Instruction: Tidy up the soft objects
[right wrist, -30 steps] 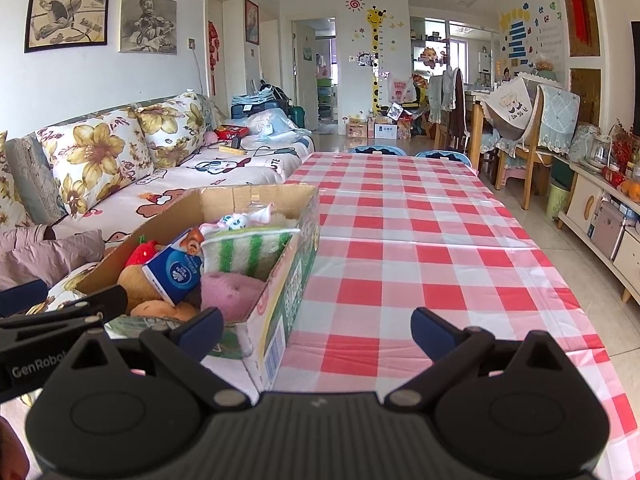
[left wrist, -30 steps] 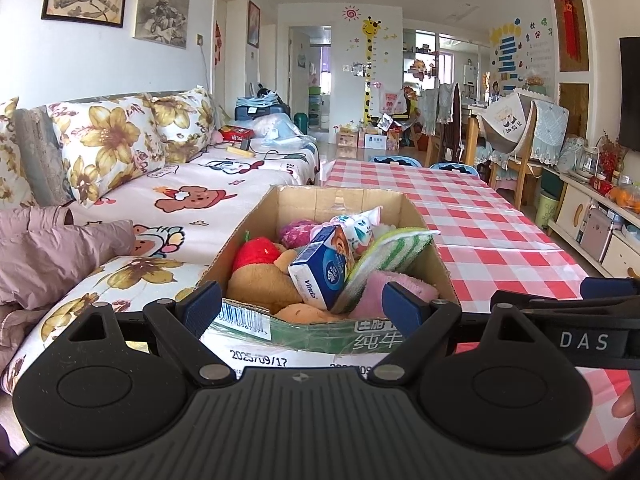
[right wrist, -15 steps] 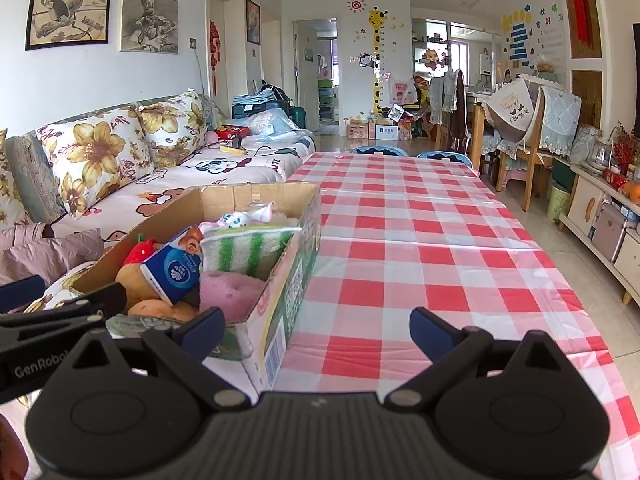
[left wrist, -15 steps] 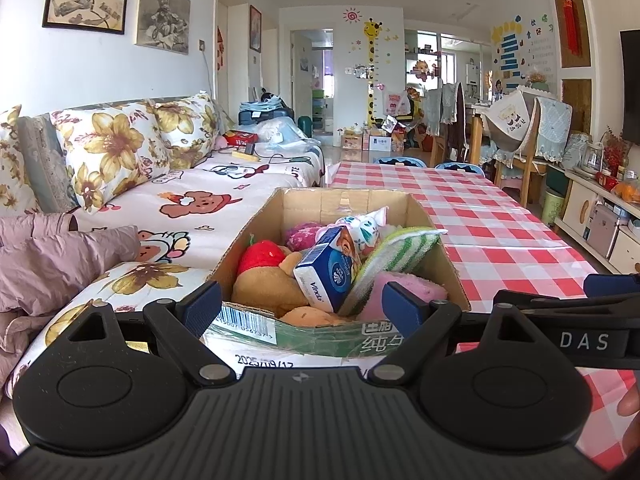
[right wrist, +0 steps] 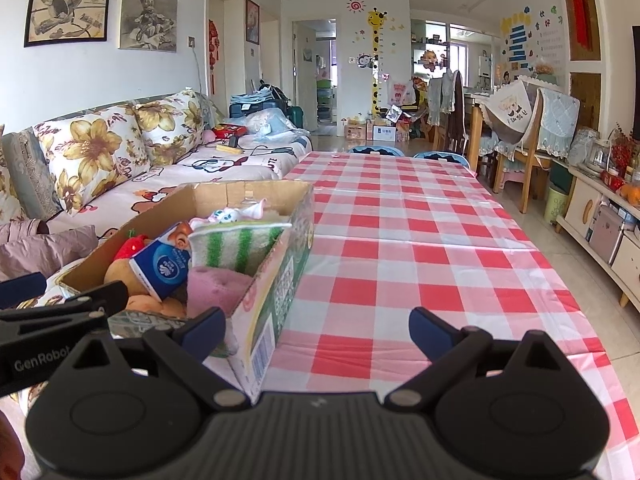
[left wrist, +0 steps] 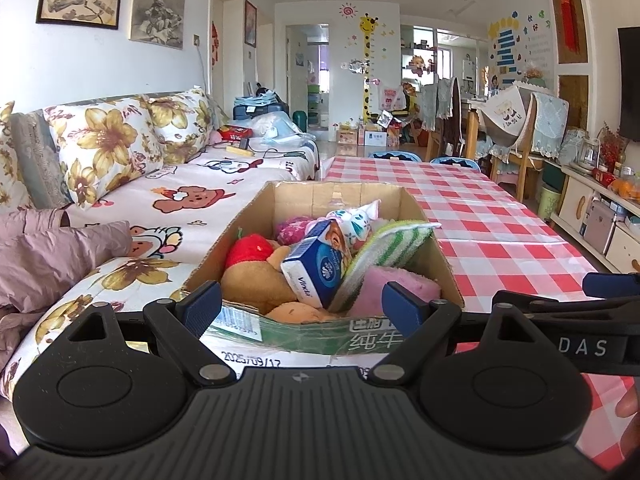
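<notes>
Soft objects heaped in an open cardboard box (left wrist: 436, 240) at the near left corner of the checked table (right wrist: 400, 240), just beside the sofa (left wrist: 192, 200). Long axis of box running near to far, open top upward, near flap folded down toward the cameras. Striped green-and-white cloth (left wrist: 384, 244) propped on edge against the right wall, slanting up and to the right; pink plush pad (left wrist: 400, 284) flat beneath it; blue tissue pack (left wrist: 316, 272) tilted on one corner, leaning against the cloth, probably because the pile under it is uneven; red plush fruit (left wrist: 248, 246) and tan plush toy (left wrist: 252, 284) on the left side; small patterned toy (left wrist: 356, 220) toward the far wall. Left gripper (left wrist: 302, 300) spread wide and empty, level with the near rim, aimed along the box. Right gripper (right wrist: 316, 326) likewise spread wide, holding nothing, over bare cloth just right of the box. Such a scene fitting either a box filled for sorting out or one already packed; no telling which.
</notes>
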### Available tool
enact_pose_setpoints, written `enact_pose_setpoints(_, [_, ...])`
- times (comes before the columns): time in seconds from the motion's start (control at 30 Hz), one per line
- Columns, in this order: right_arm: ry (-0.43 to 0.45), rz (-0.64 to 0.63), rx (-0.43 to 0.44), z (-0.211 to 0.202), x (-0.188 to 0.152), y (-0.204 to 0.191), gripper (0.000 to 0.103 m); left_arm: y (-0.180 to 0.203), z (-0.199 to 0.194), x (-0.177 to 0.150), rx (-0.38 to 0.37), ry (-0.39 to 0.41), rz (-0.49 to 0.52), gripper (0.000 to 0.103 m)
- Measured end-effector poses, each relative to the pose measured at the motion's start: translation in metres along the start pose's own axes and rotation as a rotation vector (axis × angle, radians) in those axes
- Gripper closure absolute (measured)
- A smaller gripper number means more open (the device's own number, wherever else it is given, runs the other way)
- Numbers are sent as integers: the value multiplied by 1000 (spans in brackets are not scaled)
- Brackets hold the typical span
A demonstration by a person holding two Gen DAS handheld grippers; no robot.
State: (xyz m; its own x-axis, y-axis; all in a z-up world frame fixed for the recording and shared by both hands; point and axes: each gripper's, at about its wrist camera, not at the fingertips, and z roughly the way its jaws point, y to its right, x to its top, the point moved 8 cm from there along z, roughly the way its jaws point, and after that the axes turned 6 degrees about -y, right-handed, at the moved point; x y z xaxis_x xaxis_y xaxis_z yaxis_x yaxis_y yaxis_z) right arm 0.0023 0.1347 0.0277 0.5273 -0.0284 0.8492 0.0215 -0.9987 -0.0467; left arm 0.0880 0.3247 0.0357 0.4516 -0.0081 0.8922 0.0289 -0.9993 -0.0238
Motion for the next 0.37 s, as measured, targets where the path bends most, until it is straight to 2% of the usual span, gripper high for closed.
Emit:
enact_pose_setpoints(0.23, [5,29,19,2,-1,22,5,14,3,2,-12,4,3,0])
enact_pose_setpoints(0.37, [49,94,-8,-4,10,55,5,29,-5,10,1,49,22,0])
